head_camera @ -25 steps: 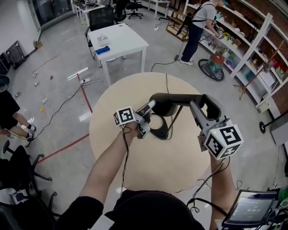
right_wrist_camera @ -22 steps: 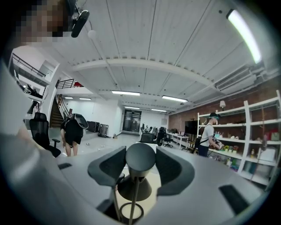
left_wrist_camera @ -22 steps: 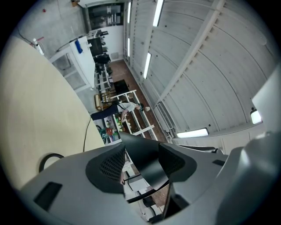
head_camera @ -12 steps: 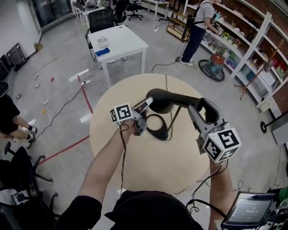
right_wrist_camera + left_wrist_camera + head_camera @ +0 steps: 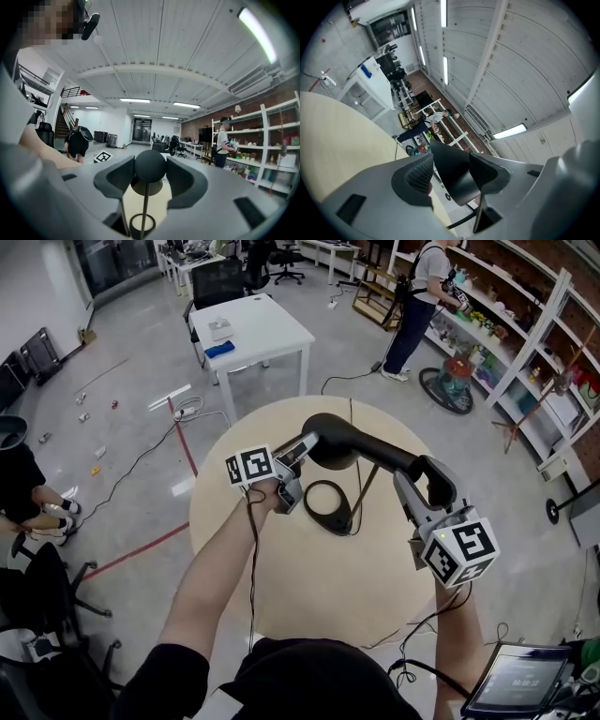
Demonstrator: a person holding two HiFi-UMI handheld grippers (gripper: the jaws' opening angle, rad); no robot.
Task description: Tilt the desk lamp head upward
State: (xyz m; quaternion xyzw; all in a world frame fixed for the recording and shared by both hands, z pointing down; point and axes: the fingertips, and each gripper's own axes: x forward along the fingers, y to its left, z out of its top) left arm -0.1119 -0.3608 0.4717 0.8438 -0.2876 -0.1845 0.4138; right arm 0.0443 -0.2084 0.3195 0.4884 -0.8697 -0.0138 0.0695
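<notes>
Lamp head (image 5: 330,441) over the middle of the table (image 5: 281,596), rim pinched in left gripper (image 5: 300,459), right gripper (image 5: 424,486) clamped on the lamp arm's (image 5: 389,457) ball end; risk: shallow rim hold slips during tilt, or a weak right clamp lets the lamp swing.

No word, brand or number can be read anywhere. The only signs are black-and-white square markers, block patterns without letters or digits. One set stands on the faces of the left cube (image 5: 250,466), on the left gripper (image 5: 300,468), and another on the right cube (image 5: 461,550), on the right gripper (image 5: 427,480). One such marker (image 5: 104,156) also shows small in the right gripper view. A screen (image 5: 518,681) at the lower right of the head view carries pale writing, too small to make out
</notes>
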